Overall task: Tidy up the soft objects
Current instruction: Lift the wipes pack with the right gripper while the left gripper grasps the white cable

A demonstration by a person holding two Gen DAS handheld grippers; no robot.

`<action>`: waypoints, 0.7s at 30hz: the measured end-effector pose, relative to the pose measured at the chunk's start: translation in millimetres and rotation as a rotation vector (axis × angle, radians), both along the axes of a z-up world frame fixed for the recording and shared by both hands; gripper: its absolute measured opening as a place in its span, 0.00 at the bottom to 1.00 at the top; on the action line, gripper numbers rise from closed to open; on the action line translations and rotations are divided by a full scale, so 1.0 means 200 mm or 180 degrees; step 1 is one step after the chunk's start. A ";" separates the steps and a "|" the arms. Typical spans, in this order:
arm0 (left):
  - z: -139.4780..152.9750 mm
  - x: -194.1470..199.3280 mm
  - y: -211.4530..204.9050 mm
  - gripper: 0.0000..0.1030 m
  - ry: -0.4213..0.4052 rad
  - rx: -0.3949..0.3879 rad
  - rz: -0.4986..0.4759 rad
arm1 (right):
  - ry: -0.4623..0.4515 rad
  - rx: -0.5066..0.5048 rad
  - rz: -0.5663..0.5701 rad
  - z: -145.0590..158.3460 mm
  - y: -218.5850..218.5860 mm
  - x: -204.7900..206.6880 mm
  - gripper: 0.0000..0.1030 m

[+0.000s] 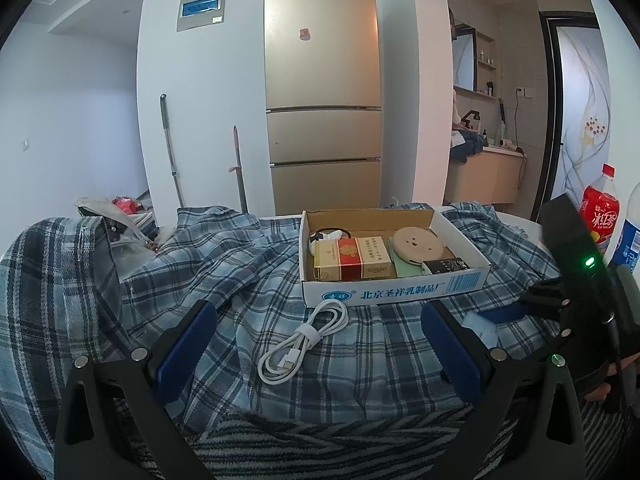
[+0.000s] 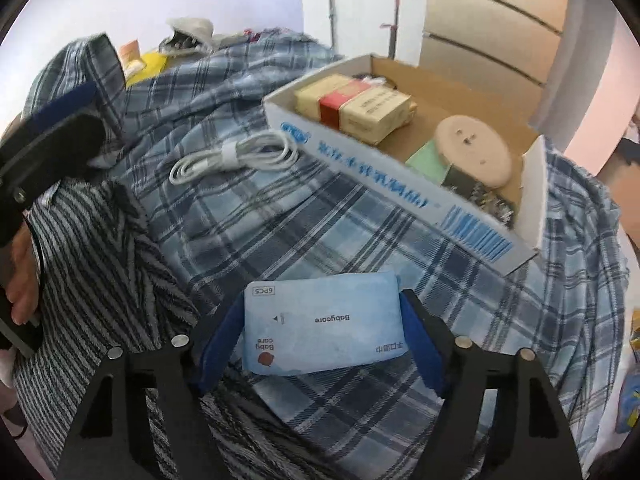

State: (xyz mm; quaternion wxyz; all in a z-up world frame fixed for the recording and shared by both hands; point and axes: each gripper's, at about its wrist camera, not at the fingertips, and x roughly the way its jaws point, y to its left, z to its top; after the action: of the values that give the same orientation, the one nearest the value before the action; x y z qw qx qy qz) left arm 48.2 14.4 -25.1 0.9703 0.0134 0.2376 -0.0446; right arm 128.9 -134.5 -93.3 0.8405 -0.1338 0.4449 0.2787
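The left gripper (image 1: 316,354) has its blue-padded fingers (image 1: 186,350) spread wide apart and clamps nothing; in its own view a coiled white cable (image 1: 302,344) lies between the fingers on the blue plaid cloth (image 1: 224,272), not touched by either pad. The right gripper (image 2: 322,338) is closed partway onto a pale blue wipes packet (image 2: 324,322), a blue pad pressed against each of its short edges, with the packet sitting flat over the plaid cloth at about 6 o'clock in the right wrist view. The packet's print reads upside down: "Babycare" across the middle, "Baby care" beside a small red mark, "6PCS" in a box at one corner, and a line of Chinese characters too small to read surely. In the left wrist view the same packet shows only as a pale corner at 3 o'clock, beside the right gripper's black body with its green light. A grey striped cloth (image 2: 104,272) lies at 8 o'clock in the right view, overlapping the plaid cloth. The cardboard tray (image 1: 396,294) stands just beyond the cable at about 1 o'clock in the left view; its white front wall carries blue Chinese lettering, a round logo and a barcode. Inside are a tan and red carton (image 1: 352,264), a round beige disc (image 1: 418,244) and a small dark box. A red-labelled bottle (image 1: 600,210) stands at 3 o'clock, and a gold fridge (image 1: 322,80) fills 12 o'clock.
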 end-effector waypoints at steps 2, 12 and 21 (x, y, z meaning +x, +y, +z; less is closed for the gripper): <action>0.00 0.00 0.00 1.00 -0.0003 -0.0004 -0.0003 | -0.0157 0.0064 -0.0072 0.04 -0.03 -0.02 0.72; 0.08 -0.03 0.00 1.00 -0.0173 0.0084 -0.0110 | -0.1038 0.0355 -0.0439 0.30 -0.11 -0.13 0.72; 0.28 0.07 0.02 0.83 -0.0151 0.0310 -0.0256 | -0.1437 0.0762 -0.0702 0.61 -0.17 -0.15 0.72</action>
State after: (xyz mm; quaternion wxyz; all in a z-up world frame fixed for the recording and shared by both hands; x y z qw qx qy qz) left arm 61.5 18.9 30.5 0.9712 0.0712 0.2157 -0.0716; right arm 98.8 -169.0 29.2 0.9535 -0.0429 0.2222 0.1993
